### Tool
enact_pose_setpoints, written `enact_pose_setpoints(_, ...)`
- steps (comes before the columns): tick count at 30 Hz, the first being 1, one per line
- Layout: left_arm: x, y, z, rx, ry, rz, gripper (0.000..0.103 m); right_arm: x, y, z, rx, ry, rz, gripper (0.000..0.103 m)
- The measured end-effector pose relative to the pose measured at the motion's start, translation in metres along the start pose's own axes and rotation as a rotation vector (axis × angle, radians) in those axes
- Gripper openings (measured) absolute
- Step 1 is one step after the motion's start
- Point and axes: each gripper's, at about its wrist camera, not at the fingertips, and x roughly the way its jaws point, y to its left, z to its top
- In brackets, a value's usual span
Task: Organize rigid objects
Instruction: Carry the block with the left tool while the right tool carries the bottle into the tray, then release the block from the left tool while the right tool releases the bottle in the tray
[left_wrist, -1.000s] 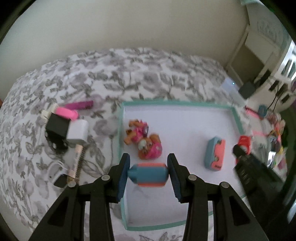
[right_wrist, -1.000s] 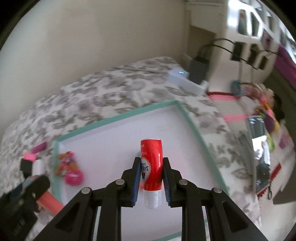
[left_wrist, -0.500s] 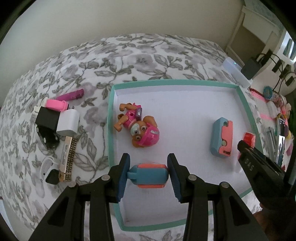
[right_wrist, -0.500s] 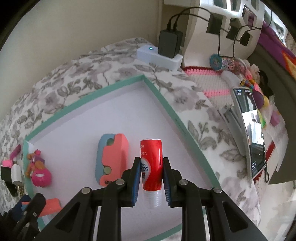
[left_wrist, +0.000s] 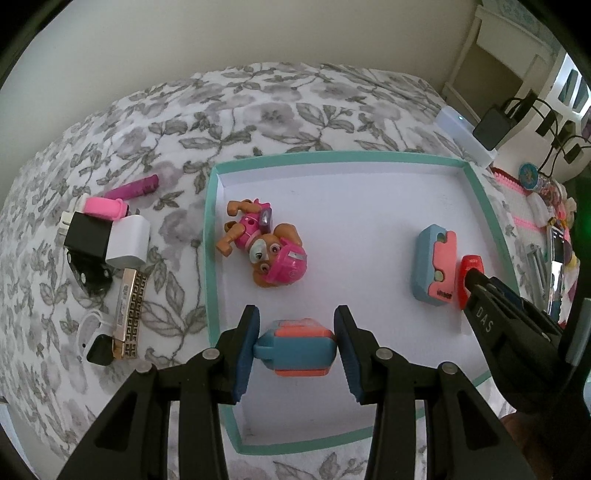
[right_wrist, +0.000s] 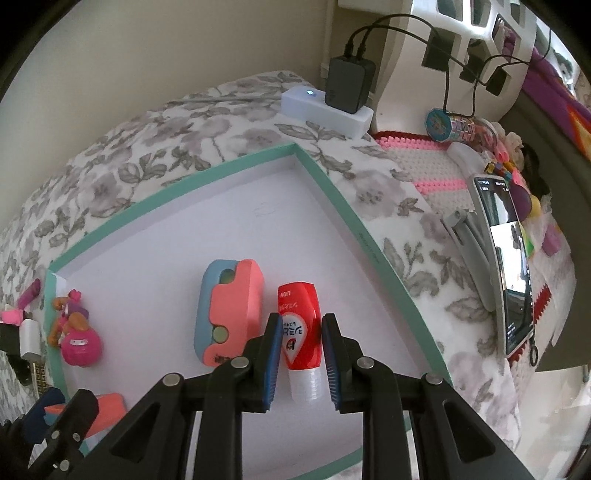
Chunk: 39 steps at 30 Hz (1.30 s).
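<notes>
Right gripper (right_wrist: 299, 360) came down w/ red tube (right_wrist: 298, 325) clamped, lower centre, beside block (right_wrist: 229, 314) in tray (right_wrist: 351, 218); left gripper (left_wrist: 295, 347) fingers clamp another block (left_wrist: 295, 347), to sort.

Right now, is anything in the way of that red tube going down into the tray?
Nothing visible. The right gripper holds the red tube over bare tray floor; the blue-and-coral block lies just beside it, apart.

"DAS" reads on the right claw (left_wrist: 476, 280)'s black finger.
</notes>
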Motion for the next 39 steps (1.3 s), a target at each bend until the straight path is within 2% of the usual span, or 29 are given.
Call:
enact_pose_setpoints(7, -0.003, 0.003, 0.001, -0.017, -0.005, -0.019, 0.044, -0.004, 0.002, 0.001, -0.012, -0.024, -0.015, 0.025)
enact_pose_setpoints(11, -0.007, 0.008, 0.004, -0.04, -0.013, -0.04, 0.049, -0.008, 0.003, 0.003, -0.018, -0.046, -0.011, 0.025)
enact_pose_setpoints(16, -0.014, 0.024, 0.007, -0.104, -0.033, -0.067, 0.052, -0.018, 0.007, 0.005, -0.026, -0.092, 0.008, 0.026)
enact_pose_setpoints(20, -0.02, 0.039, 0.009, -0.162, -0.054, -0.076, 0.054, -0.023, 0.013, 0.005, -0.045, -0.12, 0.034, 0.036)
enact_pose_setpoints(23, -0.024, 0.051, 0.01, -0.209, -0.074, -0.071, 0.054, -0.027, 0.017, 0.006, -0.055, -0.14, 0.056, 0.036)
enact_pose_setpoints(25, -0.026, 0.058, 0.011, -0.235, -0.085, -0.057, 0.057, -0.032, 0.021, 0.006, -0.069, -0.158, 0.066, 0.038)
enact_pose_setpoints(28, -0.028, 0.068, 0.01, -0.262, -0.094, -0.022, 0.062, -0.036, 0.029, 0.005, -0.094, -0.175, 0.098, 0.052)
enact_pose_setpoints(32, -0.026, 0.078, 0.009, -0.289, -0.101, 0.006, 0.064, -0.04, 0.043, 0.004, -0.137, -0.176, 0.137, 0.058)
enact_pose_setpoints(34, -0.025, 0.082, 0.009, -0.295, -0.105, 0.042, 0.073, -0.04, 0.049, 0.002, -0.151, -0.159, 0.167, 0.065)
enact_pose_setpoints(39, -0.021, 0.1, 0.008, -0.349, -0.108, 0.104, 0.075, -0.04, 0.066, -0.005, -0.198, -0.132, 0.224, 0.067)
